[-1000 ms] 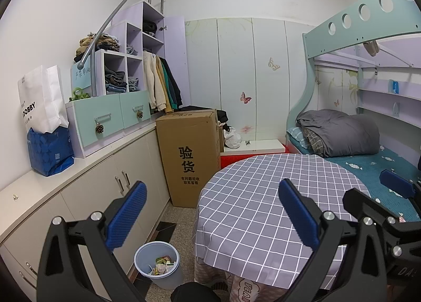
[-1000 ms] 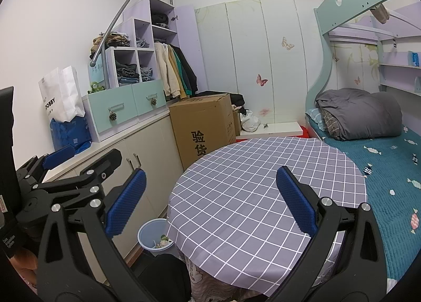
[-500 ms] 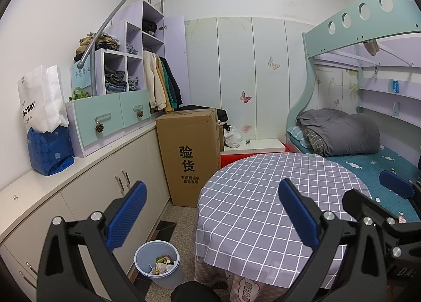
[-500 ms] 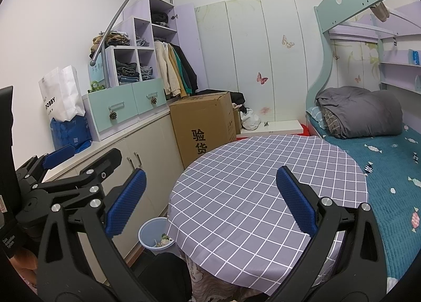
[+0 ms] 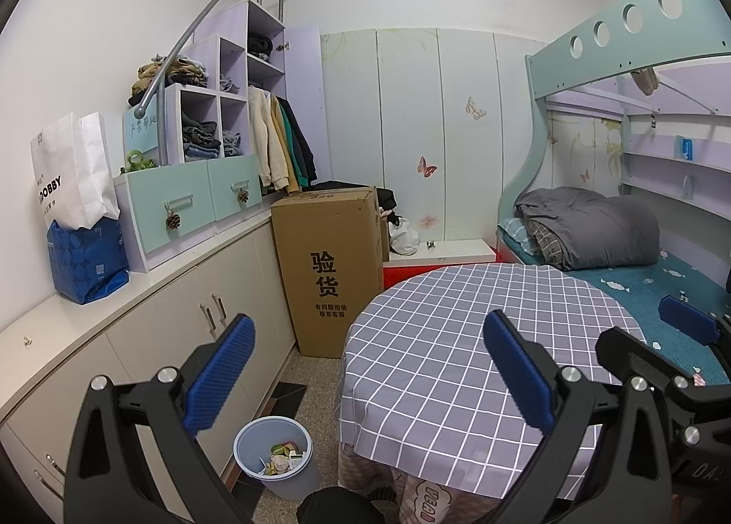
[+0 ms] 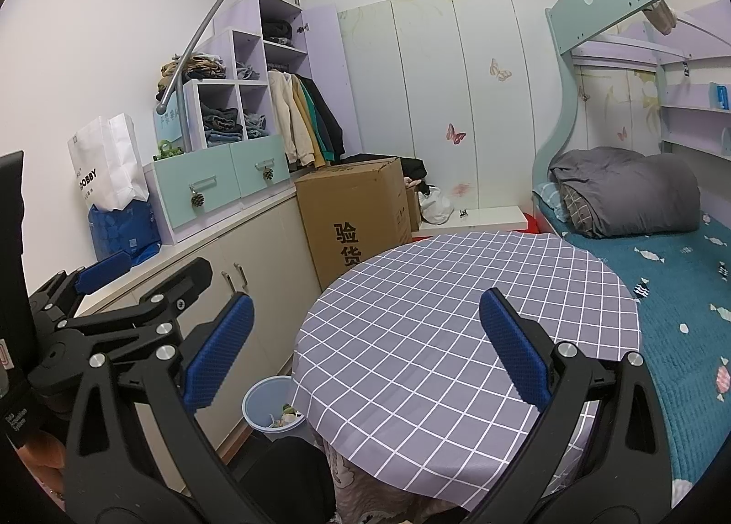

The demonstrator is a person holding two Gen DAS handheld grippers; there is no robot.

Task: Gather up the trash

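Note:
A pale blue trash bin (image 5: 276, 457) stands on the floor left of the round table, holding several bits of wrappers and scraps. In the right wrist view the trash bin (image 6: 269, 407) is partly hidden behind the table's edge. My left gripper (image 5: 365, 368) hangs open above the table's near left edge, nothing between its blue pads. My right gripper (image 6: 365, 346) is open too, empty, over the table's near side. The table top (image 6: 457, 318), under a grey checked cloth, carries nothing that I can see.
A tall cardboard box (image 5: 331, 268) stands beyond the bin, against low cabinets (image 5: 182, 327) along the left wall. A bunk bed (image 5: 639, 250) with a grey blanket runs along the right. The floor strip between cabinets and table is narrow. A dark object (image 5: 338, 508) sits at the bottom edge.

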